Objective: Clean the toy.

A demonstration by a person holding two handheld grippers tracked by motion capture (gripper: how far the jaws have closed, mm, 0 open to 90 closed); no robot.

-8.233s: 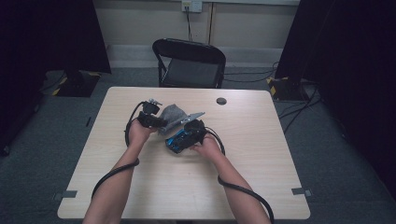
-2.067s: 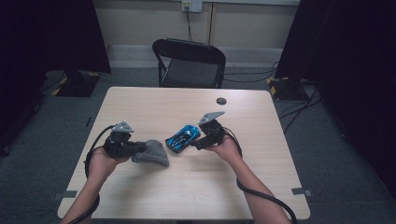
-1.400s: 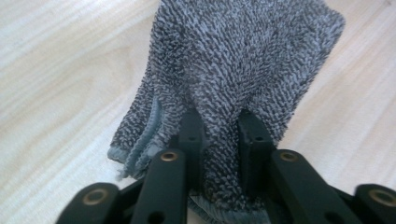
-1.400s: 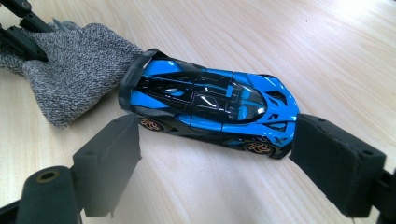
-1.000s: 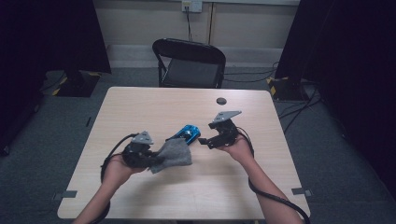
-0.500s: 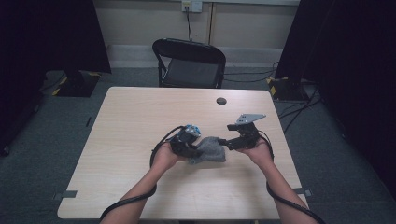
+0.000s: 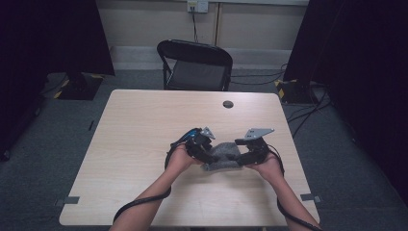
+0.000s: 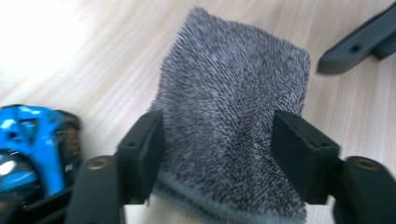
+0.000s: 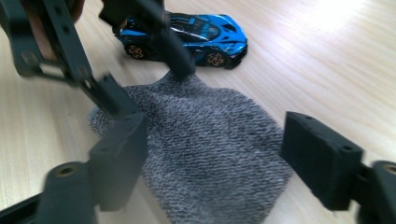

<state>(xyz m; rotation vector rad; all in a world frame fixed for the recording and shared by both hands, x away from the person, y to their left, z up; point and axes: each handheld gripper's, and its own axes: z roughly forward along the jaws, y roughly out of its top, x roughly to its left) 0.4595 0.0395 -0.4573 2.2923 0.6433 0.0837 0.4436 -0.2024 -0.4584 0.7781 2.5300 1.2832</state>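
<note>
I see the grey cloth [image 7: 223, 155] lying flat on the table [image 7: 134, 130], just right of centre in the high view. My left gripper [image 8: 217, 149] has just been opening, its jaws straddling the cloth without pinching it. My right gripper [image 9: 217, 156] has just been closing, jaws apart over the cloth's other end. A blue toy car [image 9: 187, 33] sits at the top of the right gripper view.

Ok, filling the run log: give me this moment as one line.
left gripper: just opened, astride grey cloth | right gripper: open, closing over cloth | blue toy car: beside cloth
</note>
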